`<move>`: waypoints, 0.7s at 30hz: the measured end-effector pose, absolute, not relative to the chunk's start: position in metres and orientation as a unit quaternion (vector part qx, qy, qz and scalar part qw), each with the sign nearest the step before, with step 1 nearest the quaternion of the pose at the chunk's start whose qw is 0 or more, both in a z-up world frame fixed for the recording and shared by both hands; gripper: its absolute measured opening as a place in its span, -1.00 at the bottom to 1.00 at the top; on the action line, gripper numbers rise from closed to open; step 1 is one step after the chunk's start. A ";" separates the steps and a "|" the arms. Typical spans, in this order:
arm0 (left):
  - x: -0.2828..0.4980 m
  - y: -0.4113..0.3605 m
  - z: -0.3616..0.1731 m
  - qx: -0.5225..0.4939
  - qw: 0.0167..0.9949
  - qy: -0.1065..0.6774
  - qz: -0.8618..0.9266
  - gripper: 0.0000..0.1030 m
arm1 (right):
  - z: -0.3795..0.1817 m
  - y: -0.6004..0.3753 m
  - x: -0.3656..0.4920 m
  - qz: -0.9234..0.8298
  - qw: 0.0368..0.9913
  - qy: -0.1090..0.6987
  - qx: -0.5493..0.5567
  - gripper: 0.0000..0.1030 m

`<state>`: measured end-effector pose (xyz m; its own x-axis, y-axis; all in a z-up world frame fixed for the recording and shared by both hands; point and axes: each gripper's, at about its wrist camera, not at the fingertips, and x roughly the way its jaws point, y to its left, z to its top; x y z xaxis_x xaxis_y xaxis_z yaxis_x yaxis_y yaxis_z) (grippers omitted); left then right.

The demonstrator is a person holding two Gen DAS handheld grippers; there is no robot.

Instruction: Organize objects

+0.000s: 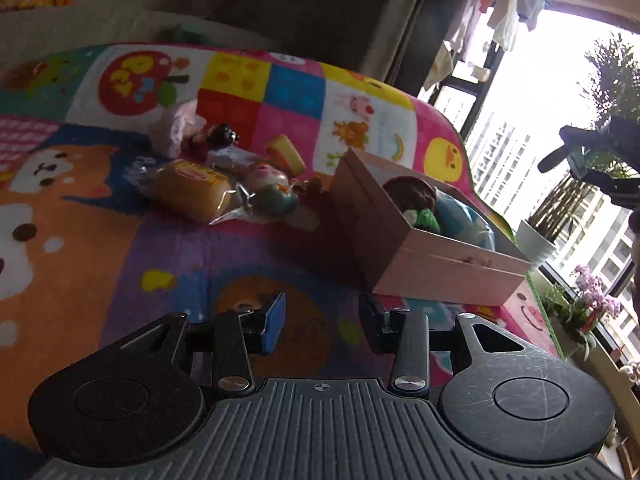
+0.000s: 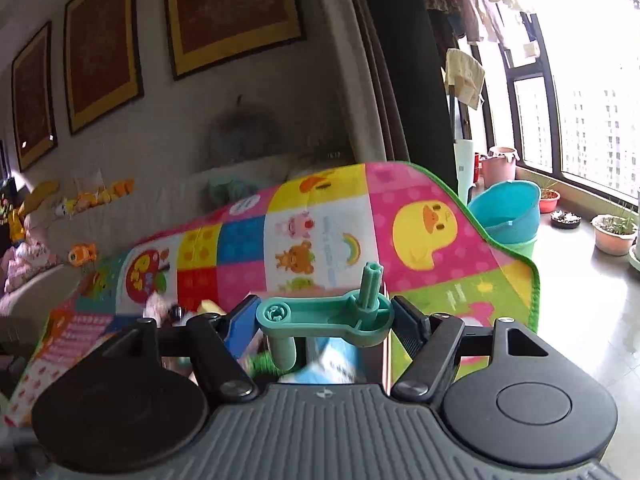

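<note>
The right claw (image 2: 324,316) is clamped on a teal plastic crank handle (image 2: 324,314), held above the open pink cardboard box (image 1: 432,264) that sits on the colourful cartoon-print blanket (image 1: 120,248) covering the surface. The left claw (image 1: 322,322) hangs empty, its pads apart, just before the box. A wrapped yellow bread loaf (image 1: 192,190) and small toys (image 1: 268,188) lie heaped beside the box.

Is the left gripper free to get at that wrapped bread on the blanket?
Probably yes: the left gripper is open and empty, and bare blanket lies between it and the wrapped bread.
</note>
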<state>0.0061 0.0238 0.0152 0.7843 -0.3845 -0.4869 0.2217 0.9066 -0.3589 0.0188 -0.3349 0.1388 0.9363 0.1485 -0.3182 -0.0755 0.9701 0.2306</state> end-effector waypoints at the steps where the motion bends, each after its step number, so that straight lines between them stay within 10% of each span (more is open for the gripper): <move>1: 0.007 0.029 0.014 -0.151 0.933 0.286 -0.158 -0.14 | 0.146 -0.336 0.037 0.056 0.978 0.157 0.125 0.39; 21: 0.017 0.055 0.007 -0.188 0.925 0.321 -0.074 -0.56 | 0.024 -0.231 -0.017 0.131 0.949 0.286 -0.023 0.87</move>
